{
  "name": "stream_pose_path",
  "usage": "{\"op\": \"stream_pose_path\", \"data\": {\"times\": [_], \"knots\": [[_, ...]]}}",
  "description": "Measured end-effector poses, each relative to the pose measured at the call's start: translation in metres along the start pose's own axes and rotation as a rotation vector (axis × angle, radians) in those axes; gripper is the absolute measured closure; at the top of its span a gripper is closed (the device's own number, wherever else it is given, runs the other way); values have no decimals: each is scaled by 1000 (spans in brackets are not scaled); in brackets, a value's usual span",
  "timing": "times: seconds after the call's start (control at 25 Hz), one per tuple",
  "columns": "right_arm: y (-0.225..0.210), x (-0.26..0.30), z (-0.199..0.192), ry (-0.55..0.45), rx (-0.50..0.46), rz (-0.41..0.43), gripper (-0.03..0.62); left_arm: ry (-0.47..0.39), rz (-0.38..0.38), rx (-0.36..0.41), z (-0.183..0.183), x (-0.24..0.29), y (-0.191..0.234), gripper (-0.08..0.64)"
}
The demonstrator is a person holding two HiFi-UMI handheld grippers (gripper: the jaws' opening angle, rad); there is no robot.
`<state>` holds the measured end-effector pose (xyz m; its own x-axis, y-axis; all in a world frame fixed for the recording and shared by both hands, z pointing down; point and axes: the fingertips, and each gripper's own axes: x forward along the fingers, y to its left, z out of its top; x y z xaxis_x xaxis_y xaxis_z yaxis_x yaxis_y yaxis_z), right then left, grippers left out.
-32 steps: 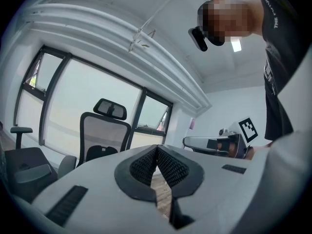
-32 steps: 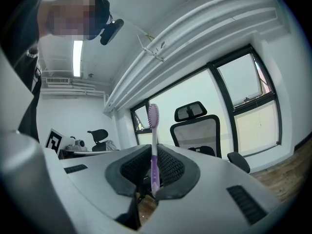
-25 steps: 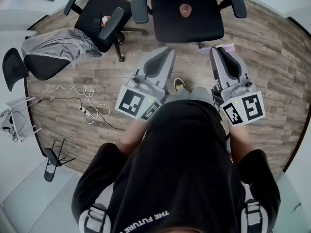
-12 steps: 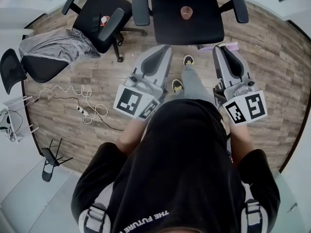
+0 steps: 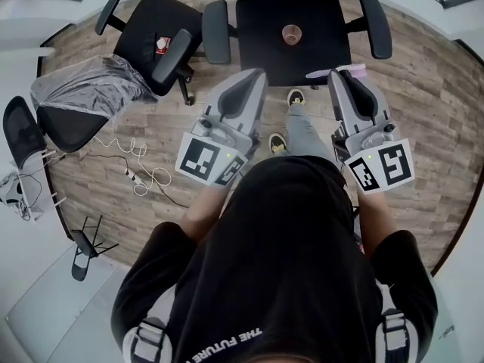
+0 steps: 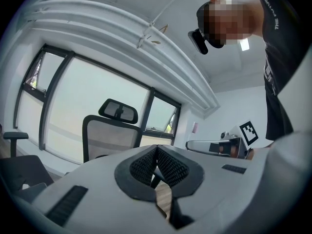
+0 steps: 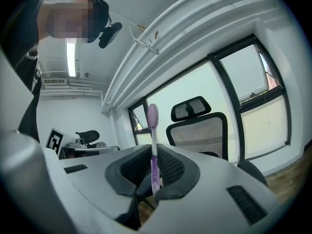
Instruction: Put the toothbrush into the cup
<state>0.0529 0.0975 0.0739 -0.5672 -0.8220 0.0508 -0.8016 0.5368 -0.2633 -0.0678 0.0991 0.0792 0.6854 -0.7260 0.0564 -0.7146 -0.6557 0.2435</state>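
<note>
We see the right hand-held gripper [image 7: 154, 172] pinching a lilac toothbrush [image 7: 153, 145] near the lower end of its handle. In the right gripper view the brush stands upright between the 2 black ribbed pads [image 7: 171, 167], with the bristle head at the top. From the head view the same toothbrush [image 5: 314, 75] lies crosswise at the tip of the right hand-held gripper [image 5: 340, 78], sticking out on both sides.

The left hand-held gripper [image 6: 156, 164] has its 2 pads pressed together with nothing between them. In the head view the left hand-held gripper [image 5: 252, 79] points forward, level with the right one and well apart from it.

The cup [image 5: 291, 32], a small brownish one, stands upright near the middle of the black seat of an office chair [image 5: 261, 21] straight ahead of both grippers. The toothbrush is over the front edge of that seat, clearly short of the cup.

We also note a second black chair [image 5: 144, 21] to the left, a third chair under a grey plastic cover [image 5: 83, 82], and a pale cable [image 5: 136, 165] looped on the wooden floor [image 5: 423, 89]. The person's 2 shoes [image 5: 295, 96] show between the grippers.
</note>
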Motion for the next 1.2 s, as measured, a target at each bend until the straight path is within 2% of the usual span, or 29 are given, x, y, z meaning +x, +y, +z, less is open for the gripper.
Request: {"op": "stream_pose_path", "data": {"times": [0.32, 0.52, 0.84, 1.2], "knots": [[-67, 70, 5, 33, 14, 49, 545, 19, 31, 18, 15, 81, 48, 540], [-106, 95, 13, 41, -2, 96, 545, 47, 48, 39, 12, 121, 59, 540], [-141, 126, 23, 70, -36, 141, 545, 55, 88, 45, 15, 149, 71, 540], [-154, 159, 14, 107, -30, 159, 545, 62, 124, 35, 15, 160, 101, 540]]}}
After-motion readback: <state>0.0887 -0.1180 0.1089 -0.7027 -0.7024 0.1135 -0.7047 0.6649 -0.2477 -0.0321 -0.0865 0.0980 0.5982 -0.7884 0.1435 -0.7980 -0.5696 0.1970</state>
